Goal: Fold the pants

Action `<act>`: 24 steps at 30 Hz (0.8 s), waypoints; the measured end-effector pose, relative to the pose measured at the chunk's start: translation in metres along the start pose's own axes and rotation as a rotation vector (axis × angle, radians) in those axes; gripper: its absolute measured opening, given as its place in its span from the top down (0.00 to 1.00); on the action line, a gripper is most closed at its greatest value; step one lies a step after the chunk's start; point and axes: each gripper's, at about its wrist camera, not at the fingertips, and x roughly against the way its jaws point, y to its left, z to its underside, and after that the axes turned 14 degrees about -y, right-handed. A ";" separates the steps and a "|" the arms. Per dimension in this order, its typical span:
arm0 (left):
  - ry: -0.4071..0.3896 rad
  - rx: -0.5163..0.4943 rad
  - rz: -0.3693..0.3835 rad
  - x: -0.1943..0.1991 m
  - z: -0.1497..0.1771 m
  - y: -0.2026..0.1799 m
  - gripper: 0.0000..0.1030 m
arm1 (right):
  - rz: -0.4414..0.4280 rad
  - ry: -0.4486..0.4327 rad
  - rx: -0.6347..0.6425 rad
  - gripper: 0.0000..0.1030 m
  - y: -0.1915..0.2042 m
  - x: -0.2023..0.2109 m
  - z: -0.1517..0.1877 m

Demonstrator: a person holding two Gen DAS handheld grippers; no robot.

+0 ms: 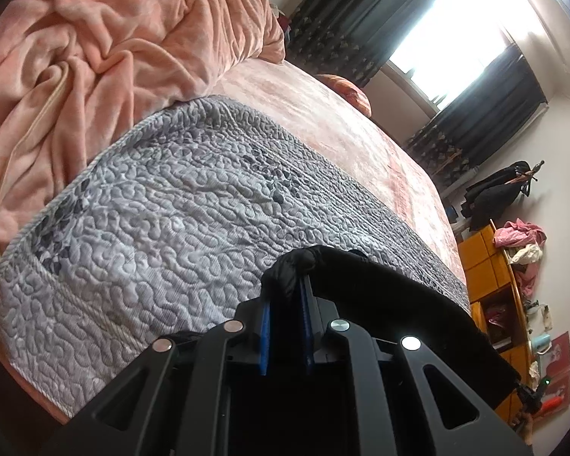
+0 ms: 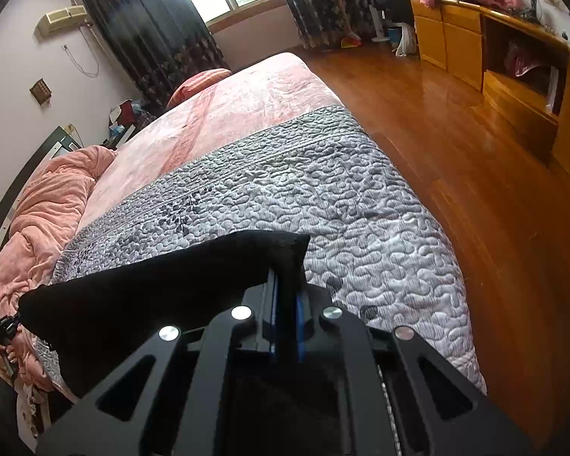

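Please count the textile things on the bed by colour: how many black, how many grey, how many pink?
Black: 1, the pants, held in the left gripper and the right gripper
Grey: 1, the quilted cover
Pink: 3, the sheet, the crumpled blanket, the pillow
Total: 5

light: daylight, window blown out | floor glare | edges: fisheye-bent, dark corners

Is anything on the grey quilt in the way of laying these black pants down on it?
Nothing visible. Both grippers, left and right, are shut on the pants, held above the quilt. The quilt ahead is bare; the pink blanket lies bunched beyond its far edge.
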 end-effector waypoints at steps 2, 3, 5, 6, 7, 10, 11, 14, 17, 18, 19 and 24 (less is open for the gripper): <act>0.003 0.006 -0.001 0.003 0.004 0.004 0.87 | 0.004 -0.005 -0.001 0.94 -0.001 0.005 0.005; 0.003 0.008 -0.002 0.004 0.005 0.006 0.87 | 0.007 -0.006 0.000 0.94 0.000 0.007 0.007; 0.003 0.017 -0.002 0.007 0.009 0.010 0.87 | 0.008 -0.008 0.003 0.94 0.000 0.010 0.011; 0.003 0.024 -0.001 0.009 0.011 0.013 0.87 | 0.007 -0.009 0.003 0.94 0.000 0.013 0.014; 0.004 0.030 0.000 0.010 0.012 0.015 0.87 | 0.008 -0.011 0.004 0.93 0.000 0.015 0.016; 0.006 0.045 0.001 0.013 0.019 0.025 0.87 | 0.010 -0.013 0.006 0.93 0.001 0.022 0.022; 0.007 0.054 0.001 0.015 0.022 0.029 0.87 | 0.010 -0.015 0.004 0.93 0.001 0.024 0.025; 0.013 0.060 0.000 0.017 0.029 0.035 0.87 | 0.011 -0.020 -0.003 0.93 0.000 0.031 0.032; 0.025 0.054 -0.006 0.019 0.034 0.041 0.87 | 0.010 -0.021 -0.007 0.93 -0.001 0.036 0.036; 0.027 0.052 -0.007 0.019 0.035 0.042 0.87 | 0.011 -0.021 -0.008 0.93 -0.001 0.038 0.038; 0.027 0.052 -0.006 0.020 0.035 0.042 0.87 | 0.011 -0.021 -0.010 0.93 -0.001 0.039 0.039; 0.030 0.057 -0.004 0.024 0.041 0.048 0.87 | 0.013 -0.020 -0.017 0.93 -0.003 0.047 0.047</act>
